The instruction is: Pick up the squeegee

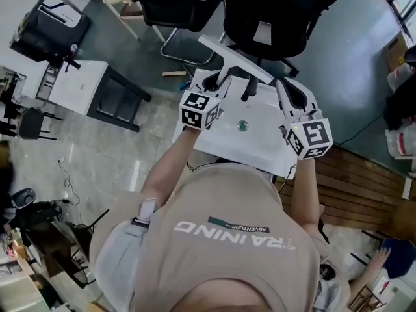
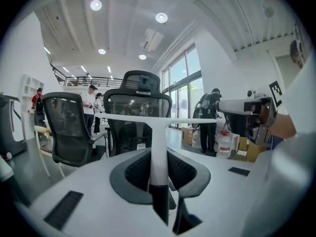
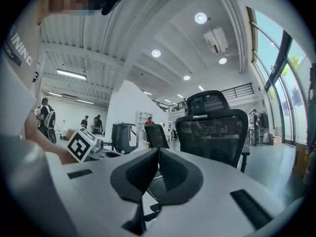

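Note:
The squeegee (image 1: 237, 58) is white, with a long straight blade across the top of a white and black handle. My left gripper (image 1: 221, 82) is shut on that handle and holds it up in the air over the small white table (image 1: 260, 142). In the left gripper view the handle (image 2: 158, 157) stands upright between the pads and the blade (image 2: 197, 119) runs level above them. My right gripper (image 1: 290, 96) hovers beside it on the right. In its own view the right gripper (image 3: 157, 154) is shut with nothing in it.
A black office chair (image 1: 279, 12) stands just beyond the table, and a second chair (image 1: 172, 5) is to its left. A white desk (image 1: 78, 86) and a black case (image 1: 49, 25) lie at the far left. Several people stand far back in the hall (image 2: 210, 117).

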Tool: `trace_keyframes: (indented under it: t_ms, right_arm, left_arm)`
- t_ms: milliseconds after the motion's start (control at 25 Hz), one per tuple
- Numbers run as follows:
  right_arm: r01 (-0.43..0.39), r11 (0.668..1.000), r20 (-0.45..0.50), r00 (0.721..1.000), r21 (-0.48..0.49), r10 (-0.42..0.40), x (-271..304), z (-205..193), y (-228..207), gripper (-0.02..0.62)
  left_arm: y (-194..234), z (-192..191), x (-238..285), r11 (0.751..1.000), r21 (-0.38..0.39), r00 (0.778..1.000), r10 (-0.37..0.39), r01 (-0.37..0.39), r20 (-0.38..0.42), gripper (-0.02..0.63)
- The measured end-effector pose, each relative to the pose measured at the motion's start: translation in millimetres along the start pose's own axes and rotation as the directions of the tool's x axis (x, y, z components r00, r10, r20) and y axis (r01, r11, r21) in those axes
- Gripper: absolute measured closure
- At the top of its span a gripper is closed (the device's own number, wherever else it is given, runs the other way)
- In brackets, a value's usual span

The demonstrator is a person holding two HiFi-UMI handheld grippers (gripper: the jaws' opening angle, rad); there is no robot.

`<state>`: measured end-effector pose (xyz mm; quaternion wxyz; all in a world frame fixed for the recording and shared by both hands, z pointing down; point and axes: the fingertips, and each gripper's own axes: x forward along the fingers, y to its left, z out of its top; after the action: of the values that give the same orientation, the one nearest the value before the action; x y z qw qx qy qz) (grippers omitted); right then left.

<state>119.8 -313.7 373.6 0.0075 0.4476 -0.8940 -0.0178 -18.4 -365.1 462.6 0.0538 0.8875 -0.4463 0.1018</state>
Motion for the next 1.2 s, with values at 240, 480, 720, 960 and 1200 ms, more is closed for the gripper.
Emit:
trace_keyframes:
  t_ms: [240,480,720,960,1200]
  right_arm:
    - [0.051,0.998,0.002,0.999,0.032,-0.051,28,7,12,0.56]
    - [0.106,0.994,-0.003,0.994,0.014,-0.106,47,15,19,0.56]
    - [0.113,0.994,-0.009,0.994,-0.005,-0.113,53,24,21,0.56]
    - [0.122,0.992,-0.016,0.992,-0.026,-0.123,55,32,11,0.56]
    - [0.109,0.991,-0.017,0.994,-0.071,-0.111,57,49,7,0.56]
  left_arm:
    - [36,27,-28,0.999,-0.009,0.998,0.032,-0.031,0.051,0.525]
    - [66,44,-42,0.998,-0.048,0.995,0.041,-0.036,0.093,0.525]
    - [82,61,-45,0.997,-0.074,0.991,0.031,-0.021,0.128,0.525]
    - [90,72,-41,0.998,-0.062,0.989,0.037,-0.028,0.146,0.525]
    - [89,96,-40,0.998,-0.047,0.982,0.041,-0.033,0.186,0.525]
